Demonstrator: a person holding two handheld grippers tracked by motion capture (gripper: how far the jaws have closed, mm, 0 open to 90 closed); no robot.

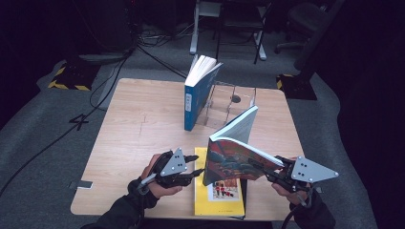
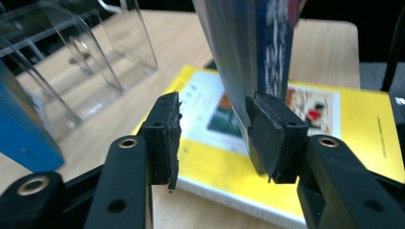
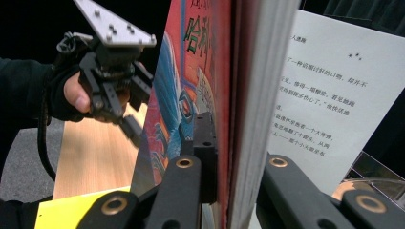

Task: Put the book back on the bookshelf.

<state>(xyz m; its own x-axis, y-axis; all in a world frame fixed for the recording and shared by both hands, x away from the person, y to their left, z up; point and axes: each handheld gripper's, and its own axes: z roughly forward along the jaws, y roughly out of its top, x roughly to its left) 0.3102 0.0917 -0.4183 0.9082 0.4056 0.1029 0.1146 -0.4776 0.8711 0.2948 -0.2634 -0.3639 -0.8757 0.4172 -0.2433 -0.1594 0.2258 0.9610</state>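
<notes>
— Right of centre in the high view, what's that in your right gripper (image 1: 270,172)?

— I'm clamping a paperback (image 1: 234,155) there, jaws tight on its lower corner, so it stands tilted above the yellow book (image 1: 203,202) lying flat at the bottom middle.

— And your left gripper (image 1: 196,172)?

— Half open. One pad (image 2: 272,136) touches the paperback's edge while the other stands clear, so it grips nothing.

— How will it handle?

— Light but floppy, I judge: glossy cover, soft pages that fan apart, one sheet hanging loose. I'd take it near the spine, where it's stiffest.

— Anything else nearby?

— A blue book (image 1: 198,95) upright against a clear plastic stand (image 1: 234,102), upper middle of the pale wood table (image 1: 138,129).
</notes>
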